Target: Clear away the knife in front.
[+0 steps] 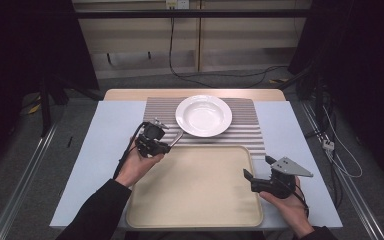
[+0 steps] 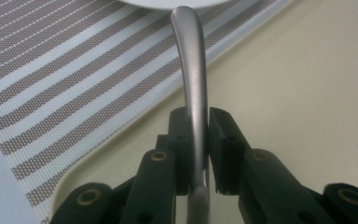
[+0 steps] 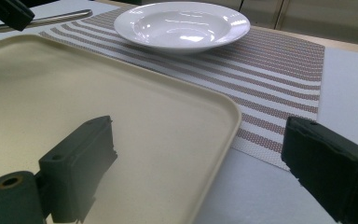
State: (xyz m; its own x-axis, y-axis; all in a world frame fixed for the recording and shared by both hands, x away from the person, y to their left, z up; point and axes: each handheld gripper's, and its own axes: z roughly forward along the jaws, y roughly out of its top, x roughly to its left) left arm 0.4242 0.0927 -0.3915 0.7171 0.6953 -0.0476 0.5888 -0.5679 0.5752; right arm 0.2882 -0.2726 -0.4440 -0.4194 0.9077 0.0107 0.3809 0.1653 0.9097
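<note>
Right gripper (image 1: 256,168) sits nearest, at the right front edge of the blue-grey table (image 1: 87,175), jaws spread wide with nothing between them; in the right gripper view one jaw hangs over the tray's right rim, the other over bare table just outside it. Beige rectangular plastic tray (image 1: 195,186) lies front centre, nothing on it. Left gripper (image 1: 166,145) is over the tray's far-left corner, jaws clamped on a slim silver metal utensil handle (image 2: 195,88); which utensil it is, can't tell. The handle runs out from the jaws across the tray rim, over the brown-and-white striped woven placemat (image 1: 245,125), its tip close to the near edge of the plate. White round deep ceramic plate (image 1: 203,115) sits on the placemat, beyond the tray, empty.
</note>
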